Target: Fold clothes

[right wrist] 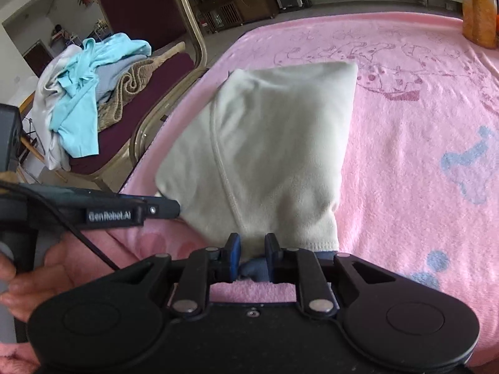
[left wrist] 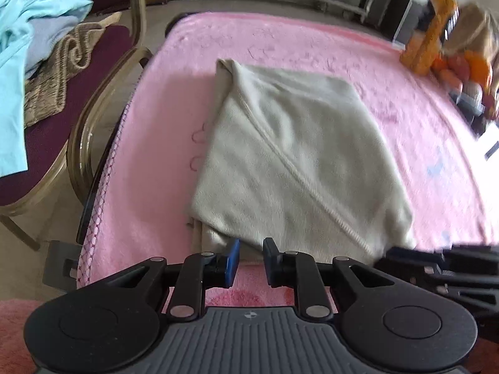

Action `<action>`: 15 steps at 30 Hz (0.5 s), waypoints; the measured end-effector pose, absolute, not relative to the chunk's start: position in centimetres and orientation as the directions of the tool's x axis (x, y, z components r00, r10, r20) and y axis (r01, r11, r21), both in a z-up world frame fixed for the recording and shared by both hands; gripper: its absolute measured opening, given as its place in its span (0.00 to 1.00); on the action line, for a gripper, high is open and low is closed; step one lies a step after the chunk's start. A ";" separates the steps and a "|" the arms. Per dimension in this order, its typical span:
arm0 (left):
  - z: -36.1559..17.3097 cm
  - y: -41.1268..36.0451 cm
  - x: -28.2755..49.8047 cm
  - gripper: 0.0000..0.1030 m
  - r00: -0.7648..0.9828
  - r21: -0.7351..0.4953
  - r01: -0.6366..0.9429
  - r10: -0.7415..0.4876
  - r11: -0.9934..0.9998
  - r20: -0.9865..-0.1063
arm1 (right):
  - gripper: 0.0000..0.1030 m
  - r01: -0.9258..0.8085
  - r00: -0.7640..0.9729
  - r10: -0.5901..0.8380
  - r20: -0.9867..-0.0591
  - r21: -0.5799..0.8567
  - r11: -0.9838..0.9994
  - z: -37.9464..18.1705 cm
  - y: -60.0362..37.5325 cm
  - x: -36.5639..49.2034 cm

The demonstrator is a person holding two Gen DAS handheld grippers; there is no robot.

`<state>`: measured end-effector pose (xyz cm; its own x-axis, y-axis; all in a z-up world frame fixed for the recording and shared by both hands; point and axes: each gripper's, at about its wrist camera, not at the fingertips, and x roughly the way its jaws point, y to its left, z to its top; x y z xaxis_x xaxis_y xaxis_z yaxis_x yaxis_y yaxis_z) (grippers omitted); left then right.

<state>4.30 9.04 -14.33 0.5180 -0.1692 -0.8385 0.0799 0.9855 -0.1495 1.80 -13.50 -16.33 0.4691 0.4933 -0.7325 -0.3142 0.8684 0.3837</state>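
A cream fleece garment (left wrist: 290,155) (right wrist: 274,143) lies folded on a pink blanket (left wrist: 312,40) (right wrist: 421,118), with a stitched seam running diagonally across it. My left gripper (left wrist: 252,251) is at its near left edge, jaws narrowly apart and shut on the cloth between them. In the right wrist view the left gripper (right wrist: 174,208) reaches the garment's left corner. My right gripper (right wrist: 252,246) is shut on the near right corner, where the cloth bunches toward the pads; a blue-grey fold shows under it. It enters the left wrist view as the right gripper (left wrist: 393,254) at the lower right.
A gold-framed chair (left wrist: 103,78) (right wrist: 187,31) with a maroon seat stands left of the table, holding a pile of light blue and tan clothes (left wrist: 18,46) (right wrist: 84,93). Orange items (left wrist: 430,40) (right wrist: 477,15) crowd the far right corner. A hand (right wrist: 31,280) holds the left gripper.
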 end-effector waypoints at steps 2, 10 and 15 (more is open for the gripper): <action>-13.9 10.1 5.0 0.24 0.528 -0.180 0.046 -0.177 0.983 -0.831 | 0.17 -0.310 0.491 0.498 -0.715 0.391 0.867 -15.7 -14.2 1.5; -12.4 13.8 10.2 0.30 0.521 -0.274 -0.066 -0.201 0.960 -0.830 | 0.27 -0.162 0.560 0.503 -0.659 0.508 0.846 -14.7 -18.2 3.5; -13.1 14.4 13.8 0.37 0.452 -0.333 -0.079 -0.264 0.940 -0.852 | 0.37 -0.044 0.572 0.503 -0.648 0.588 0.808 -15.4 -20.4 5.3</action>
<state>13.81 14.42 -13.12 0.4522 -0.2643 -0.8519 -0.0785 0.9396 -0.3331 5.26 -20.43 -15.36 0.5717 0.5027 -0.6484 -0.0437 0.8078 0.5878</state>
